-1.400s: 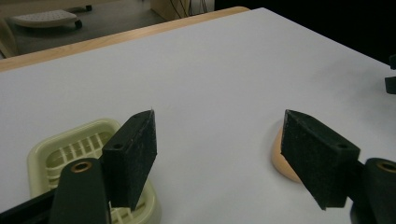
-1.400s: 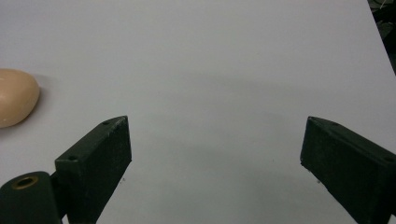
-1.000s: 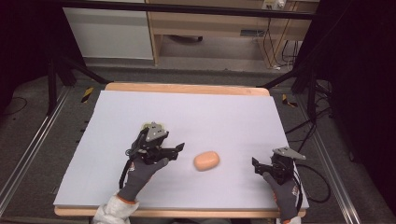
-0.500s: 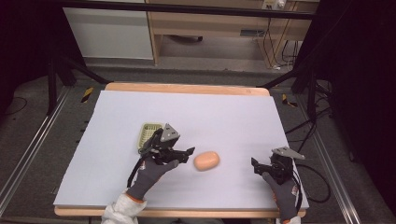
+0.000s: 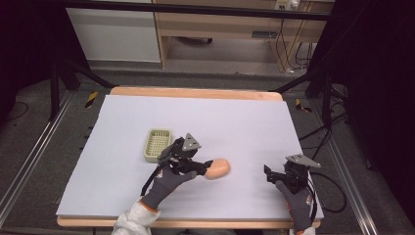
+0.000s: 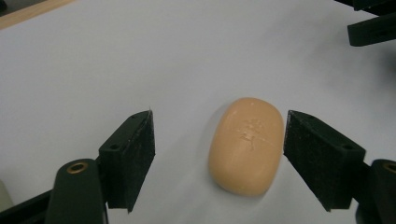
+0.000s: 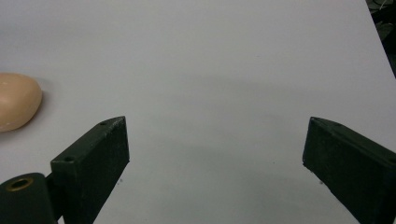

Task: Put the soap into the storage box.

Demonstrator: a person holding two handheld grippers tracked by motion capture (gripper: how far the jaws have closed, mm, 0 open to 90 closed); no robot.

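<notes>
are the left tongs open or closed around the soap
Open. The left tongs straddle the soap, with a gap at each pad.

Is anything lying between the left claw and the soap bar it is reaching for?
Nothing visible does. In the left gripper view the soap bar lies on the bare table between the open jaws of the left claw, closer to one jaw, with only tabletop around it.

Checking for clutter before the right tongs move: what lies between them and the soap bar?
Nothing: bare white tabletop separates the right tongs from the soap bar, seen in the high view.
</notes>
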